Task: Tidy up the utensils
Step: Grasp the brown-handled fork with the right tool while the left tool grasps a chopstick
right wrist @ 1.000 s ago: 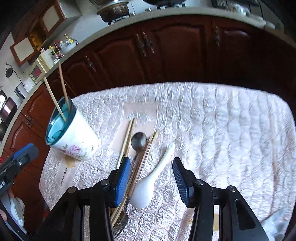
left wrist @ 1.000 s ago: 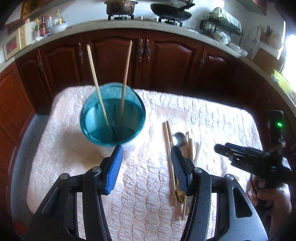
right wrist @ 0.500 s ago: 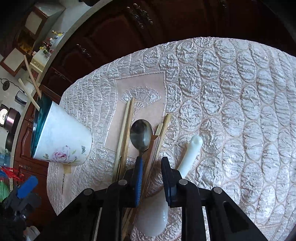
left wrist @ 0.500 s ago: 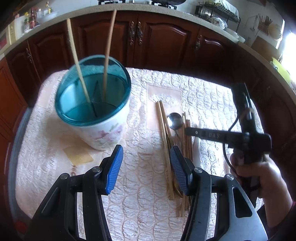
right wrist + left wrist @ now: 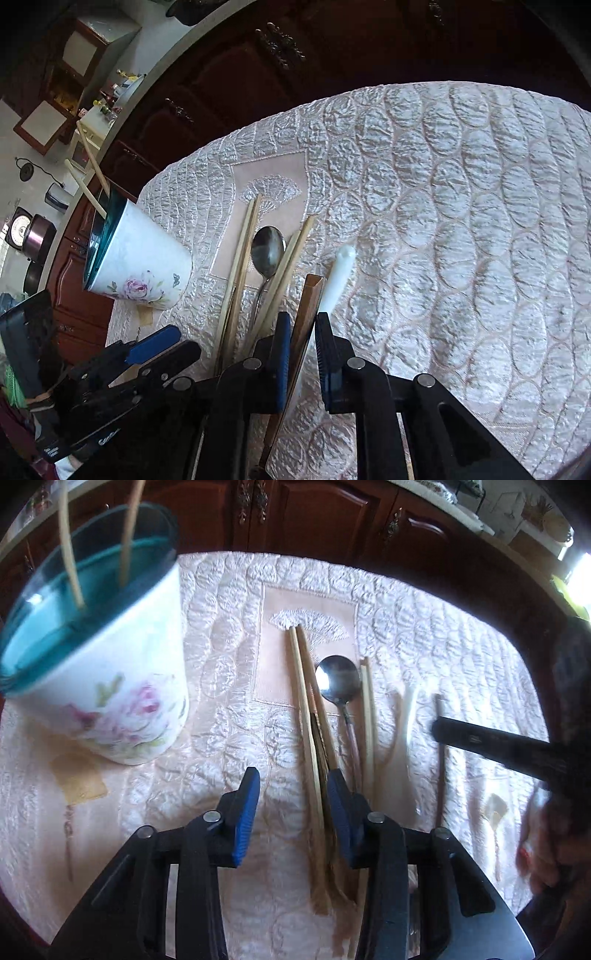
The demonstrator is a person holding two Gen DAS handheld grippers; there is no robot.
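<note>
Currently the white floral ceramic cup with the teal interior (image 5: pixel 110 686) is standing at the upper left of the left wrist view on the pale quilted tablecloth (image 5: pixel 443 635), with two light wooden chopsticks (image 5: pixel 127 535) leaning inside it. Dark wooden cabinet doors (image 5: pixel 314 513) are filling the top of that frame. A yellowish patch (image 5: pixel 79 782) is lying on the cloth just below the cup.

Utensil pile is sitting centre frame: a pair of pale wooden chopsticks (image 5: pixel 306 716), a shiny metal spoon (image 5: pixel 338 679) bowl-up beside them, another light chopstick (image 5: pixel 367 709) to its right, then a white ceramic spoon handle (image 5: pixel 408 712), motion-blurred.

Left gripper (image 5: pixel 291 805), blue-padded, is closing at lower centre with the pale chopstick pair between its fingers; pads are not pressing on them yet. Its right finger is overlapping the rest of the pile, hiding the lower handles.

Right gripper (image 5: pixel 301 354) is closing at lower centre of the right wrist view, gap narrow, pinching a brown square-section wooden chopstick (image 5: pixel 308 314) that is tilting up off the cloth. White spoon handle is lying just right of that stick, partly hidden behind the right finger. In the left wrist view the same brown stick (image 5: pixel 439 753) is crossing under the black gripper finger at mid right.
</note>
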